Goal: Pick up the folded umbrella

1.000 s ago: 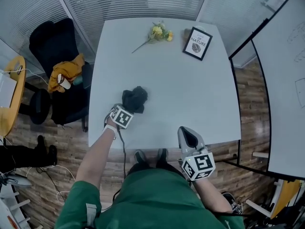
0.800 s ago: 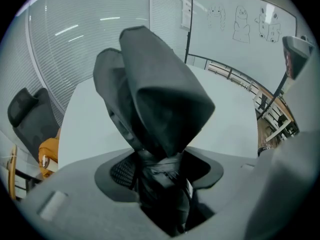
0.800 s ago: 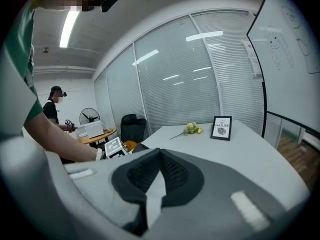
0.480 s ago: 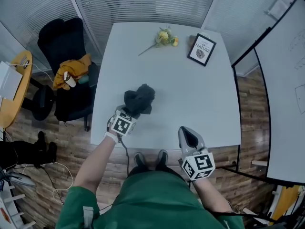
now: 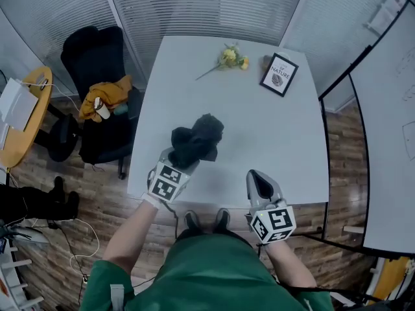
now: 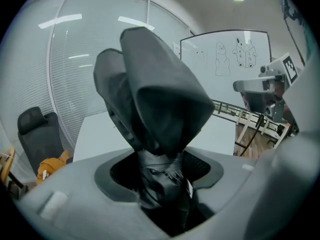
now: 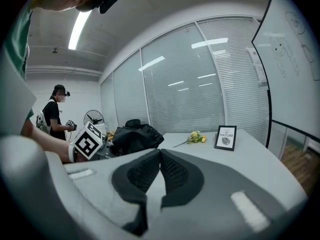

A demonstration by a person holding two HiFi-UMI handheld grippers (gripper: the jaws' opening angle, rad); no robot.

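The left gripper (image 5: 174, 167), a grey two-jaw tool with a cube of black-and-white square markers, is clamped on the folded umbrella (image 5: 197, 141), a bundle of black fabric. In the left gripper view, the jaws stand fairly wide and press on the narrower, strapped end of the umbrella (image 6: 156, 109). Its bulky folded end rises up and away from the gripper, clear of the table top. In the head view, the umbrella sits over the near left part of the white rectangular table (image 5: 259, 128), angled away from the person.

The right gripper (image 5: 260, 180), of the same grey make, is held at the near edge of the table, to the right of the person's body and well apart from the umbrella. In the right gripper view, its dark textured pads (image 7: 172, 171) meet with nothing between them. The umbrella (image 7: 136, 136) and the left gripper's marker cube show off to the left.

At the far end of the table lie a small bunch of yellow flowers (image 5: 231, 58) and, just to its right, a black-framed picture (image 5: 280, 74). To the left of the table stands a black office chair (image 5: 94, 54) with an orange cloth (image 5: 107, 94) on it. A whiteboard with drawings (image 6: 235, 54) is to the right. Another person (image 7: 54, 113) stands in the background.
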